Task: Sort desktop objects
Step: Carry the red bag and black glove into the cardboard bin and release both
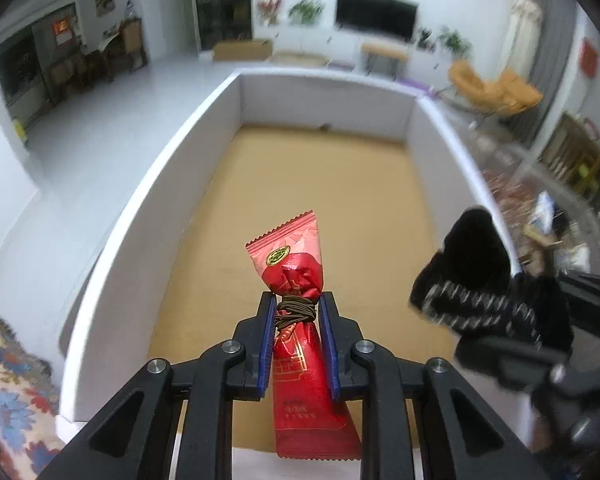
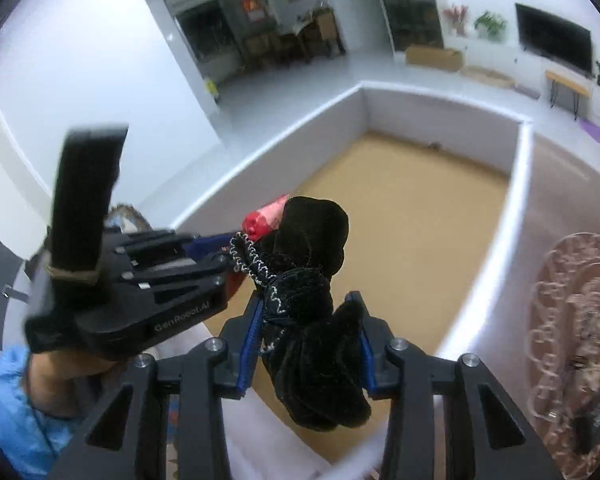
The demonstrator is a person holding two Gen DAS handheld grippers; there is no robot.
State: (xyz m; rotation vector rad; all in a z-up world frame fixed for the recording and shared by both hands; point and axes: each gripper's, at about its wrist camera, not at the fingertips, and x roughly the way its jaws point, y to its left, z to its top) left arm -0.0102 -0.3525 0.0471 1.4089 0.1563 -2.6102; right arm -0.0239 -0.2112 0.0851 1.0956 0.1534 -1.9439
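My left gripper [image 1: 298, 312] is shut on a red snack packet [image 1: 296, 276] with a brown hair tie [image 1: 295, 311] wound round its middle. It holds the packet upright above the near end of a white-walled box [image 1: 148, 208] with a brown cardboard floor. My right gripper [image 2: 308, 320] is shut on a black velvet bow hair accessory [image 2: 312, 280] with a silver zigzag trim, also over the box's near edge [image 2: 204, 212]. In the left wrist view the bow [image 1: 476, 264] hangs at the right. In the right wrist view the left gripper's body [image 2: 140, 280] sits at the left, the packet's tip [image 2: 264, 216] just behind the bow.
The box floor [image 2: 412, 248] is bare brown cardboard. A floral cloth [image 1: 8, 380] lies left of the box. A patterned lace mat [image 2: 572, 320] with small items lies right of it. A living room with a TV [image 1: 376, 18] and an orange chair [image 1: 496, 88] lies beyond.
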